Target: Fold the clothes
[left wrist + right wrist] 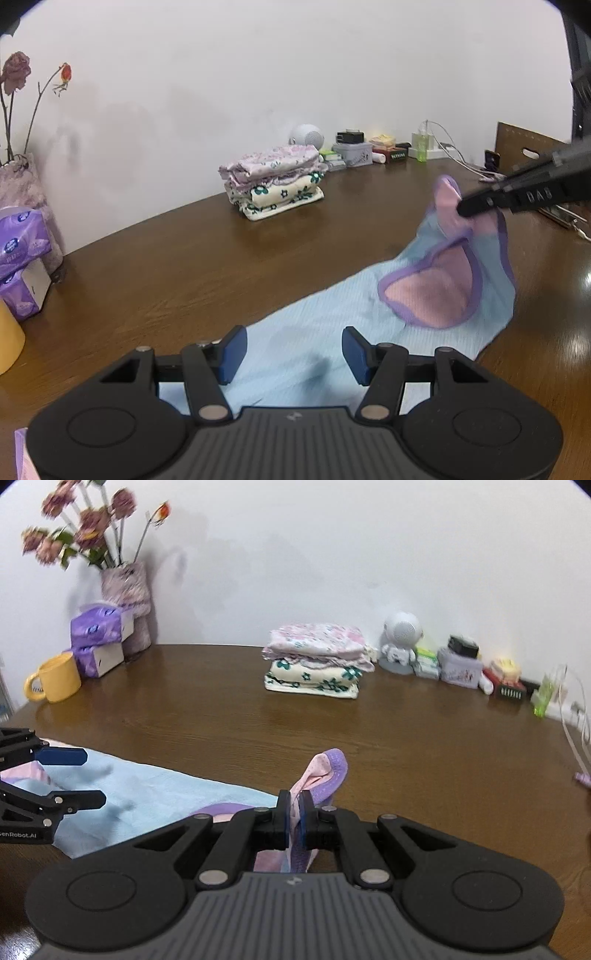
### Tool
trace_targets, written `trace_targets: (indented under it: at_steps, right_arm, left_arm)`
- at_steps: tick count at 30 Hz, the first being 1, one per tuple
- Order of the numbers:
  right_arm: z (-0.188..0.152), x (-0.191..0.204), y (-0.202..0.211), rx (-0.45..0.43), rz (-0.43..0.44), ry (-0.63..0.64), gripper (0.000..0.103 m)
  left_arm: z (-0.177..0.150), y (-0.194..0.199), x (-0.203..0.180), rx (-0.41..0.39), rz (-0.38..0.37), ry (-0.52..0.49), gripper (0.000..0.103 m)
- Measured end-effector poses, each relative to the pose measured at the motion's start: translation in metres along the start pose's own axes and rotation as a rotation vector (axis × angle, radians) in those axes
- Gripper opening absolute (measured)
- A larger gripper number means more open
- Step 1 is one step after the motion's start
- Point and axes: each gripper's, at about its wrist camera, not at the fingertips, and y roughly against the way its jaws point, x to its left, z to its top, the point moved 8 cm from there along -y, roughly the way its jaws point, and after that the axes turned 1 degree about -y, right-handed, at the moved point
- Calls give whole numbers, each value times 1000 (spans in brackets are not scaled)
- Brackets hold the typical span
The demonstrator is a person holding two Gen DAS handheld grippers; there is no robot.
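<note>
Right gripper [294,821] clenched on the blue garment's [314,332] purple-trimmed edge, lifting it, left gripper [291,354] spread wide over the flat cloth, folded stack [317,661] well beyond

Illumination is even, soft and indoor; source not visible. Glare patches sit on the wooden table [155,280] at its right edge in the left wrist view. Faint grey shadows mark the wall [332,561]. Motion blur affects the flowers [79,528] in the right wrist view. Fisheye distortion bows the table edge; corners vignette black.
</note>
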Motion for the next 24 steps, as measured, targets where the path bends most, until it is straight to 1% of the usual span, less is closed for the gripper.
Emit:
trace_targets:
  at_steps: [3, 12, 15, 17, 22, 24]
  right_arm:
    - [8, 21, 0, 3, -31, 65, 4]
    - [14, 89, -11, 37, -77, 238, 4]
    - [14, 107, -17, 53, -88, 275, 4]
    - [12, 118, -20, 62, -88, 298, 4]
    - [4, 142, -35, 96, -93, 344, 4]
    - [1, 150, -40, 106, -93, 359, 4]
  left_arm:
    - [-7, 0, 5, 11, -36, -9, 56]
    - [-23, -4, 19, 54, -131, -27, 56]
    - [-28, -4, 26, 60, -138, -39, 56]
    - [-31, -5, 30, 59, -147, -32, 56]
    - [-39, -8, 37, 65, -198, 16, 56]
    - [-41, -5, 38, 49, -196, 25, 56]
